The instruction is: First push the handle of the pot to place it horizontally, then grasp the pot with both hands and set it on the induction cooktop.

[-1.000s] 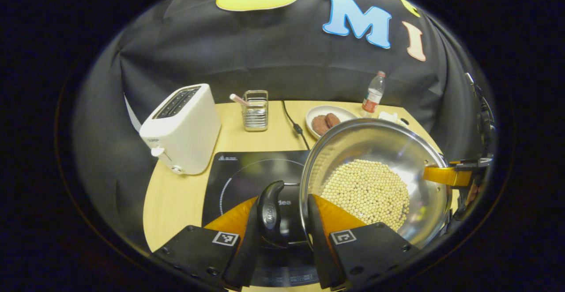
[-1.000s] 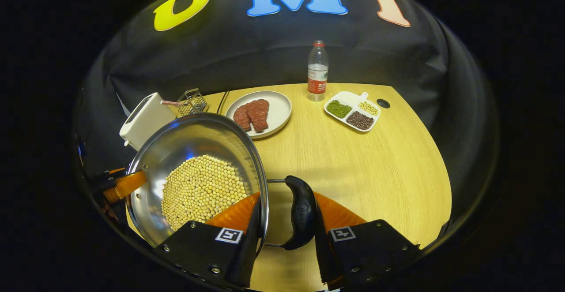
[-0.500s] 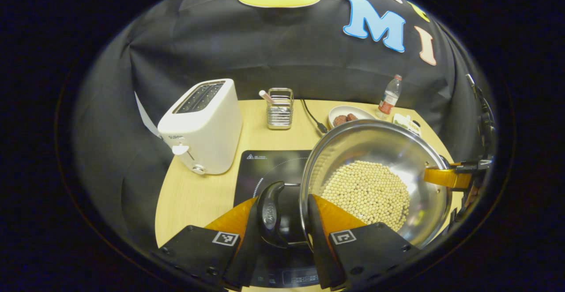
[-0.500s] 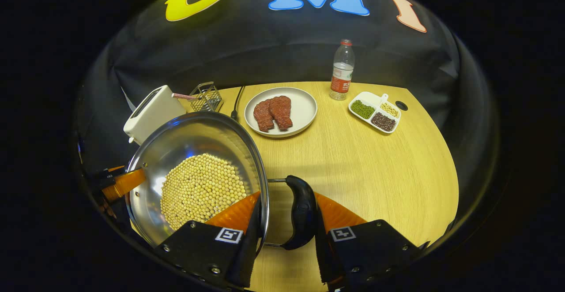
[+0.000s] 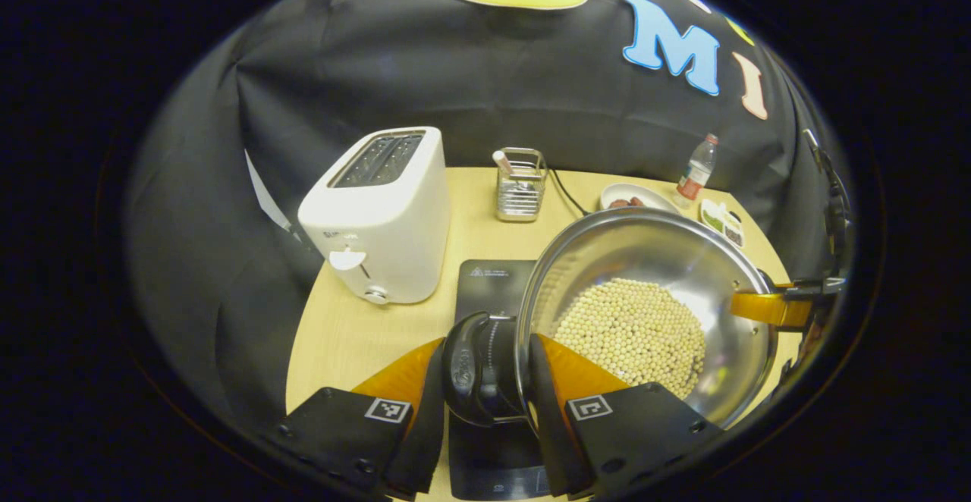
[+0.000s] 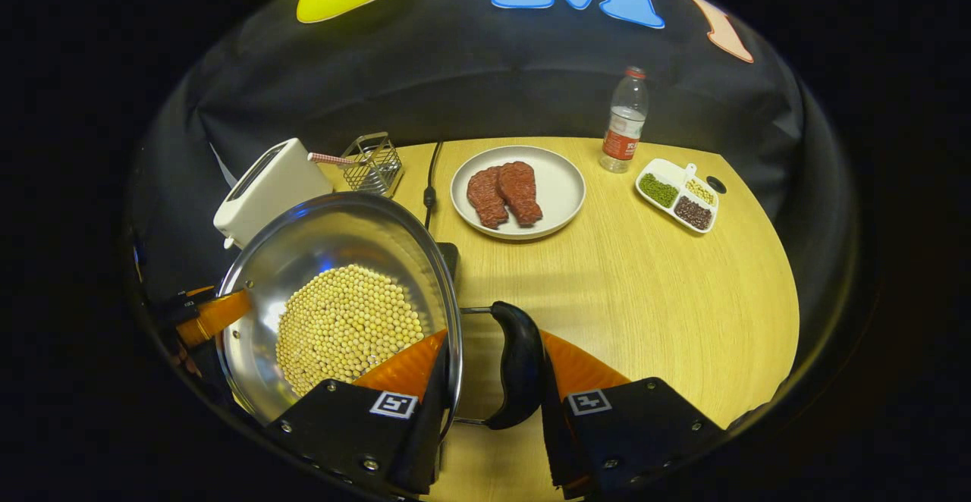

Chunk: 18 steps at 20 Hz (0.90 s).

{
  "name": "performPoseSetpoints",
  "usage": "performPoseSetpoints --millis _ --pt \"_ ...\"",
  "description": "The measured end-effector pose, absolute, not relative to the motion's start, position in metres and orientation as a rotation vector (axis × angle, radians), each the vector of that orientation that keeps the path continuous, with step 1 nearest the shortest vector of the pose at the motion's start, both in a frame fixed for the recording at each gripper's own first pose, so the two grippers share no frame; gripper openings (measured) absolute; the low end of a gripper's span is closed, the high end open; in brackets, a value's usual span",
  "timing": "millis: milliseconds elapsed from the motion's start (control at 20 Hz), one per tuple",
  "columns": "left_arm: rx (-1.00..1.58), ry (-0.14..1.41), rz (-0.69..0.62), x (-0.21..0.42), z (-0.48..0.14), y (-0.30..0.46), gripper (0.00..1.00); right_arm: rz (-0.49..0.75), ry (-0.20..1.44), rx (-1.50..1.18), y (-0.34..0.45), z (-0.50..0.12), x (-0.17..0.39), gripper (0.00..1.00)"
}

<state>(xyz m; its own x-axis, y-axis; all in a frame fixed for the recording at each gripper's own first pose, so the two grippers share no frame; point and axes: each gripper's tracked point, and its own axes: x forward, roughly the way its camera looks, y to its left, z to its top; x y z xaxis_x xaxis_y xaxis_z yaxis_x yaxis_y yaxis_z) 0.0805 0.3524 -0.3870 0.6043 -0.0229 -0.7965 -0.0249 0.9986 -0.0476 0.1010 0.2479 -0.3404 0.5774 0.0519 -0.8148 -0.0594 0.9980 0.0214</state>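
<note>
Materials and finishes. The pot (image 5: 683, 259) is seen in polished, mirror-bright metal; its side handle (image 6: 520, 365) is of smooth, glossy black plastic. The induction cooktop (image 5: 485, 290) presents a flat, dark, glassy face. The toaster (image 5: 379, 214) is cased in smooth white plastic. The utensil rack (image 5: 520, 187) is formed of shiny metal wire. The tabletop (image 6: 645, 290) is finished in pale, matt wood grain.

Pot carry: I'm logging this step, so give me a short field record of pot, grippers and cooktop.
pot: steel, holds pale beans, carried by both side handles
left gripper: shut on the pot's left handle
right gripper: shut on the pot's right handle
induction cooktop: black, on the table, partly under the pot
toaster: white, beside the cooktop
</note>
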Motion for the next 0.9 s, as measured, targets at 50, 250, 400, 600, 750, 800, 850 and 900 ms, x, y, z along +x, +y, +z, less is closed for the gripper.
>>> performPoseSetpoints --millis 50,250,400,600,750,800,850,900 --pt "-0.049 0.925 0.002 0.081 -0.389 0.356 0.58 0.063 0.96 -0.007 0.252 -0.343 0.101 0.57" --pt "-0.03 0.939 -0.001 0.083 -0.398 0.371 0.61 0.053 0.972 -0.007 0.266 -0.353 0.101 0.58" --pt "-0.029 0.941 -0.006 0.084 -0.398 0.376 0.58 0.043 0.966 0.002 0.272 -0.358 0.102 0.58" --pt "-0.022 0.945 -0.011 0.088 -0.403 0.377 0.58 0.029 0.97 0.013 0.275 -0.365 0.101 0.57" --pt "-0.019 0.937 -0.007 0.09 -0.406 0.379 0.59 0.026 0.963 0.01 0.275 -0.368 0.103 0.57" --pt "-0.019 0.932 -0.004 0.089 -0.406 0.378 0.59 0.026 0.964 0.016 0.276 -0.371 0.102 0.58" --pt "-0.018 0.922 -0.006 0.09 -0.407 0.379 0.59 0.026 0.951 0.024 0.276 -0.369 0.104 0.57" --pt "-0.021 0.921 -0.006 0.09 -0.408 0.38 0.6 0.029 0.951 0.026 0.277 -0.372 0.104 0.58"
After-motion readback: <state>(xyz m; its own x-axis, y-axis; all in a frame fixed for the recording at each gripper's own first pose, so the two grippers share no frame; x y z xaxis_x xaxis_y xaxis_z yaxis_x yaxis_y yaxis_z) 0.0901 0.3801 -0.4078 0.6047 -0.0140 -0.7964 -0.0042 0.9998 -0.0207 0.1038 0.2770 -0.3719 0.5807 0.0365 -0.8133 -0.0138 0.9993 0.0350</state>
